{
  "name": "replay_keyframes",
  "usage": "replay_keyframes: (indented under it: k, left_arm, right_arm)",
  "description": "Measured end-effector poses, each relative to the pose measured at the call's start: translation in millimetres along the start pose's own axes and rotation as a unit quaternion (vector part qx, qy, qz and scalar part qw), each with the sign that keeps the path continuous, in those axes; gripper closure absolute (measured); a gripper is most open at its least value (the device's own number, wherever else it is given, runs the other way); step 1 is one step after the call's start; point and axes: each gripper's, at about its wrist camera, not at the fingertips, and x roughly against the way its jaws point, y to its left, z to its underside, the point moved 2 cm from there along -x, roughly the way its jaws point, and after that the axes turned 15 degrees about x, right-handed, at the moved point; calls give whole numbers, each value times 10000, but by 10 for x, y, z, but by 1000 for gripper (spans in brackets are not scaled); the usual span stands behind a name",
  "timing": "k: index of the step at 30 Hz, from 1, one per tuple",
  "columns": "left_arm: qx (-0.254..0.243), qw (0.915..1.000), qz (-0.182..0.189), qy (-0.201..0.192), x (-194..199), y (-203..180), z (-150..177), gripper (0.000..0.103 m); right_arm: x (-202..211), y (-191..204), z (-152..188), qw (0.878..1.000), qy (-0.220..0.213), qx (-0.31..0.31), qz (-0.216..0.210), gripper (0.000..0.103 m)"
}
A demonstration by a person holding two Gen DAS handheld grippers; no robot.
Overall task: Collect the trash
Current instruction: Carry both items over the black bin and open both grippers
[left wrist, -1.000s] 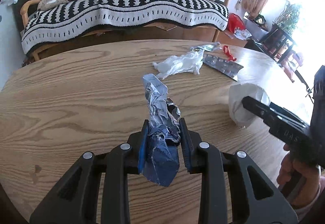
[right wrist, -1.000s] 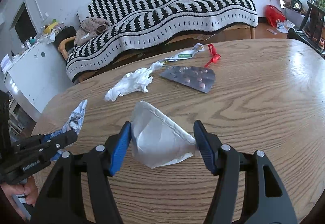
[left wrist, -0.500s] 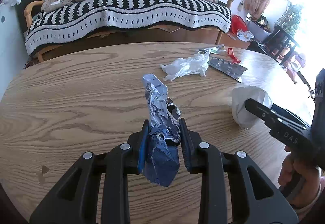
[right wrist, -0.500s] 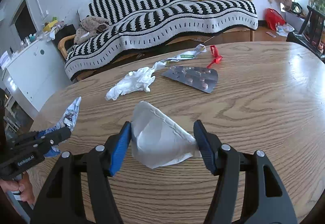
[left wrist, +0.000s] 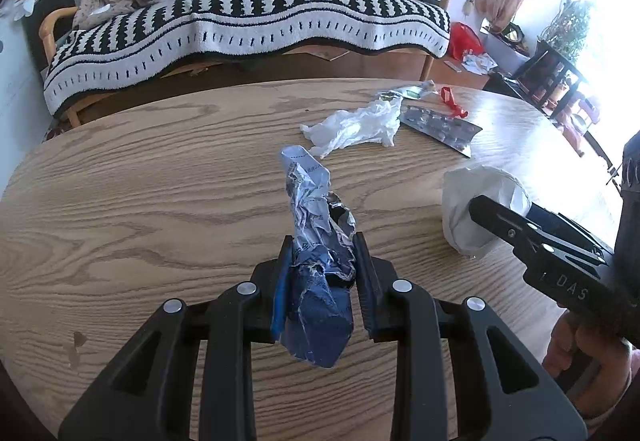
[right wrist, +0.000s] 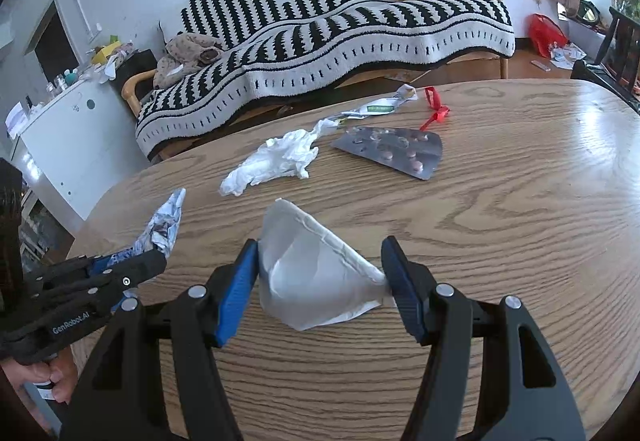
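1. Behind the oval wooden bench [left wrist: 160, 201] stands a sofa under a black-and-white striped blanket [left wrist: 248, 9].
2. Left gripper [left wrist: 322, 265]: jaws clamp a crumpled blue-and-white printed wrapper [left wrist: 316, 241].
3. Right gripper [right wrist: 320, 273]: jaws squeeze a flattened white paper cup [right wrist: 312, 277].
4. At 12 o'clock lie a crumpled white tissue [right wrist: 276, 161] and a silver pill blister sheet [right wrist: 392, 153].
5. Both pieces seem ready for binning; no bin is visible.

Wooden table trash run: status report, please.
Left hand-held gripper shut on crumpled blue-and-white printed wrapper. Right hand-held gripper shut on flattened white paper cup. White tissue, silver pill blister uncollected; nothing blocking.
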Motion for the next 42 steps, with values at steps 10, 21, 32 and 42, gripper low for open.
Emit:
replay_keyframes:
  k: [10,21,32,42]
  left_arm:
    - [4,10000,11,12,-19,-9,-12,75]
    - [29,9999,21,-139,128,-44,2,75]
    - [-328,9961,666,-467,1108,-924,735,75]
    - [-1606,9577,2046,1232,1479,-2559,2286,75]
  right_arm:
    - [1,-22,-8,9999,-54,-87,119,41]
    - [291,-84,-101,9984,-415,-363,142,41]
    - [1993,-553,384,9922,-887,-622,617,41]
    - [3719,-1476,2105,9734,-591,-1607,1521,41]
